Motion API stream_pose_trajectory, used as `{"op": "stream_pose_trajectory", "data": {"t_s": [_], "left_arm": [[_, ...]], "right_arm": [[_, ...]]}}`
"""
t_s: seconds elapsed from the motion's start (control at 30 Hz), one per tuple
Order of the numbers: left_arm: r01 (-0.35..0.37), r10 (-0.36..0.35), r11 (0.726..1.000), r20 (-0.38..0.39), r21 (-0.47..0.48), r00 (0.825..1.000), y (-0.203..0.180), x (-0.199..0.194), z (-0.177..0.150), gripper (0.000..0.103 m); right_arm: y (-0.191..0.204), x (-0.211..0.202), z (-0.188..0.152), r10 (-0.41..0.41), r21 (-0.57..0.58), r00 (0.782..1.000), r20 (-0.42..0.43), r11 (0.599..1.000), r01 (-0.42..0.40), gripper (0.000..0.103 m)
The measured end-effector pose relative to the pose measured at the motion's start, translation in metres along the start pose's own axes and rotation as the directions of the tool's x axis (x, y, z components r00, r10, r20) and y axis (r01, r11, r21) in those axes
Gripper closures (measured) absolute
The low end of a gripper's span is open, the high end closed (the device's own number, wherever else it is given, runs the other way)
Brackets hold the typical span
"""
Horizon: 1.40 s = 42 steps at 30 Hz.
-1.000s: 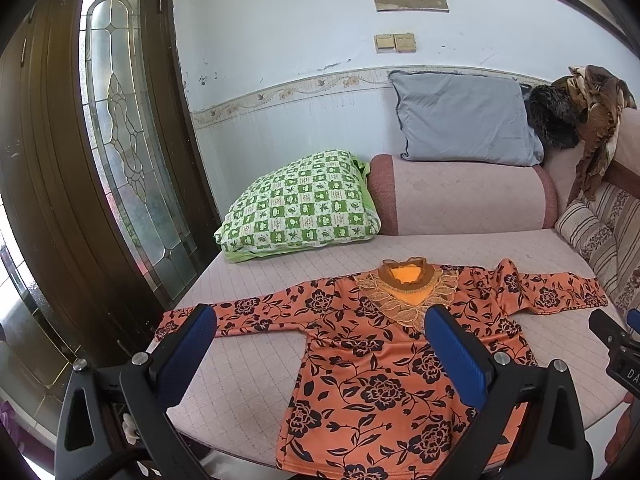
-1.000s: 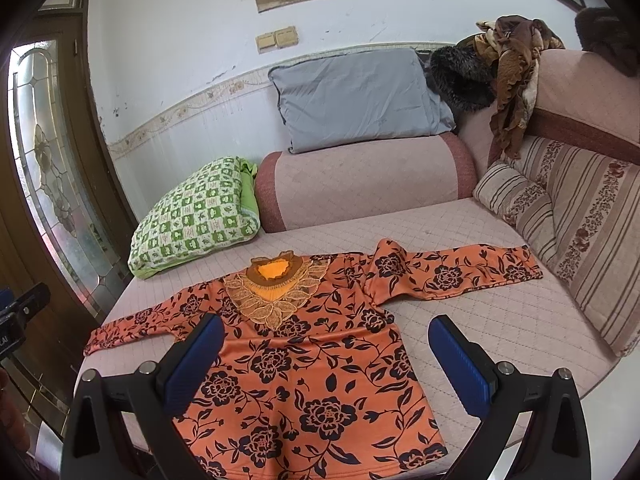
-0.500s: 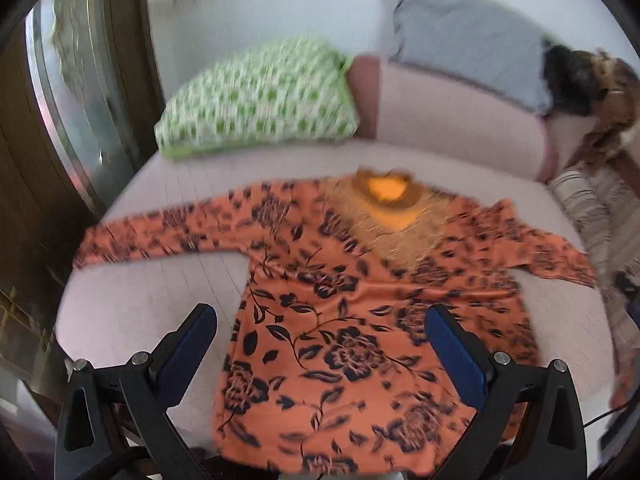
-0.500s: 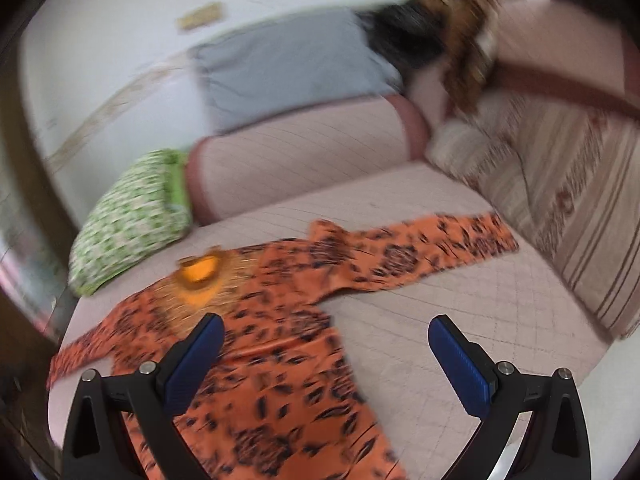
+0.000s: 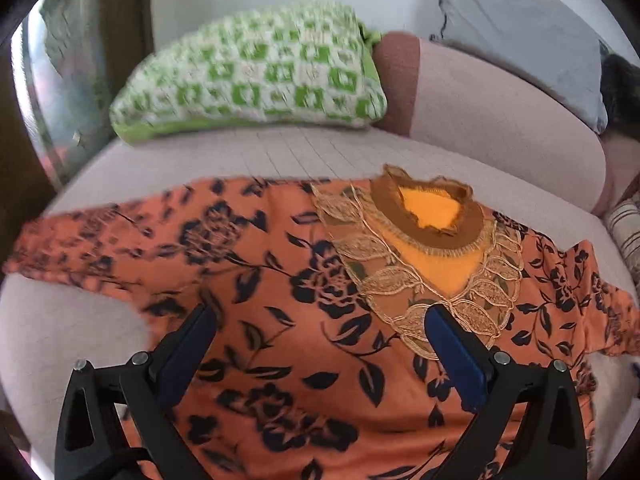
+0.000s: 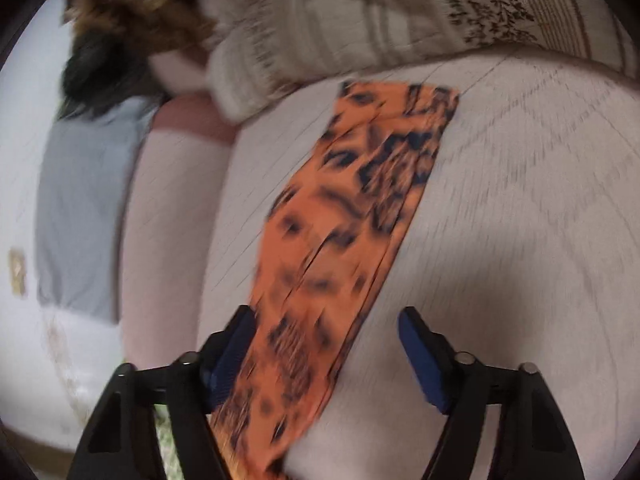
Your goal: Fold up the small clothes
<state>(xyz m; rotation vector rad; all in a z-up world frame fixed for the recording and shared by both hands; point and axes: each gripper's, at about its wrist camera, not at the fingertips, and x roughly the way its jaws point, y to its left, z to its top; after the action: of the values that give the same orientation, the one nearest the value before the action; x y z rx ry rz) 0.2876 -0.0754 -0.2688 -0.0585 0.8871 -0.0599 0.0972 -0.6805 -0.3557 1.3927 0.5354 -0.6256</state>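
An orange top (image 5: pixel 280 288) with black flowers and a lace collar (image 5: pixel 432 248) lies spread flat on the pink sofa seat (image 5: pixel 248 152). My left gripper (image 5: pixel 320 320) hovers open low over its chest, just left of the collar, with nothing between its blue pads. In the blurred right wrist view, one long sleeve (image 6: pixel 352 208) of the top runs away from me across the seat. My right gripper (image 6: pixel 326 320) is rolled on its side over that sleeve near the shoulder. Its jaws are closing; the sleeve lies between them, apart from the right pad.
A green-and-white checked pillow (image 5: pixel 256 76) and a grey cushion (image 5: pixel 520 40) lean on the pink backrest (image 5: pixel 492 120). A striped cushion (image 6: pixel 360 20) and dark clothing (image 6: pixel 120 32) sit at the sleeve's far end. A glass door (image 5: pixel 52 80) stands left.
Both grippers dropped closer to the top. The left one moved in over the chest. The right one swung to the right sleeve, rolled sideways, and its jaws narrowed.
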Motion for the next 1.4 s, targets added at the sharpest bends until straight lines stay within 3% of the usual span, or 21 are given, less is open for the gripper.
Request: {"op": "stream_pose_trajectory", "data": {"t_s": [0.07,0.17,0.3,0.37,0.4,0.43,0.47,0.53,0.63,0.73,0.9,1.07,1.17,1.27,1.37,1.4], "left_arm": [[0.026,-0.026,0.998,-0.001,-0.054,1.0,0.008,0.008,0.004,0.0],[0.02,-0.025,0.996,-0.063,-0.088,0.998,0.014,0.027,0.004,0.0],[-0.002,-0.005,0.999,-0.142,-0.05,0.99,0.012,0.045,-0.001,0.0],[-0.014,0.008,0.999,-0.135,-0.04,0.991,0.011,0.046,-0.002,0.0],[-0.023,0.018,0.999,-0.125,-0.036,0.992,0.01,0.046,-0.001,0.0],[-0.028,0.024,0.999,-0.117,-0.033,0.993,0.009,0.046,0.001,0.0],[-0.044,0.041,0.999,-0.099,-0.029,0.994,0.009,0.044,0.002,0.0],[-0.067,0.065,0.997,-0.067,-0.023,0.996,0.011,0.039,0.008,0.0],[-0.129,0.129,0.992,-0.001,-0.011,0.992,0.017,0.025,0.016,0.0],[-0.191,0.191,0.981,0.036,-0.015,0.981,0.027,0.012,0.021,0.0],[-0.263,0.268,0.962,0.073,-0.075,0.961,0.066,-0.002,0.029,0.0],[-0.327,0.342,0.932,0.082,-0.159,0.936,0.112,-0.01,0.04,0.0],[-0.383,0.404,0.902,0.077,-0.2,0.911,0.143,-0.012,0.048,0.0],[-0.43,0.454,0.869,0.051,-0.243,0.889,0.177,-0.016,0.052,0.0],[-0.442,0.469,0.852,0.034,-0.282,0.883,0.202,-0.019,0.053,0.0],[-0.444,0.471,0.849,0.031,-0.288,0.881,0.208,-0.02,0.054,0.0]], "right_arm": [[-0.007,0.013,0.015,0.009,0.053,1.0,0.013,0.999,-0.01,0.033],[0.0,0.02,0.03,-0.014,0.05,0.998,0.056,0.999,0.011,0.033],[0.018,0.039,0.046,-0.076,-0.013,0.992,0.104,0.997,0.078,0.033],[0.026,0.045,0.053,-0.095,-0.066,0.985,0.141,0.992,0.105,0.05],[0.03,0.047,0.057,-0.11,-0.089,0.982,0.151,0.988,0.125,0.082],[0.03,0.05,0.06,-0.126,-0.105,0.981,0.145,0.984,0.142,0.094],[0.027,0.053,0.064,-0.129,-0.099,0.982,0.135,0.985,0.143,0.094],[0.027,0.042,0.062,-0.061,-0.094,0.989,0.133,0.993,0.073,0.095],[0.053,0.008,0.04,0.057,-0.209,0.986,0.157,0.978,-0.023,0.095],[0.088,-0.016,0.011,0.178,-0.288,0.979,0.096,0.947,-0.144,0.095],[0.169,-0.034,-0.081,0.344,-0.417,0.934,-0.095,0.838,-0.351,0.095],[0.228,-0.014,-0.201,0.377,-0.459,0.872,-0.312,0.744,-0.485,0.095],[0.252,0.017,-0.279,0.334,-0.485,0.846,-0.416,0.705,-0.517,0.095],[0.259,0.05,-0.358,0.263,-0.493,0.819,-0.509,0.691,-0.529,0.095],[0.255,0.079,-0.435,0.159,-0.553,0.821,-0.548,0.668,-0.498,0.09],[0.248,0.087,-0.463,0.094,-0.585,0.82,-0.564,0.656,-0.477,0.082]]}}
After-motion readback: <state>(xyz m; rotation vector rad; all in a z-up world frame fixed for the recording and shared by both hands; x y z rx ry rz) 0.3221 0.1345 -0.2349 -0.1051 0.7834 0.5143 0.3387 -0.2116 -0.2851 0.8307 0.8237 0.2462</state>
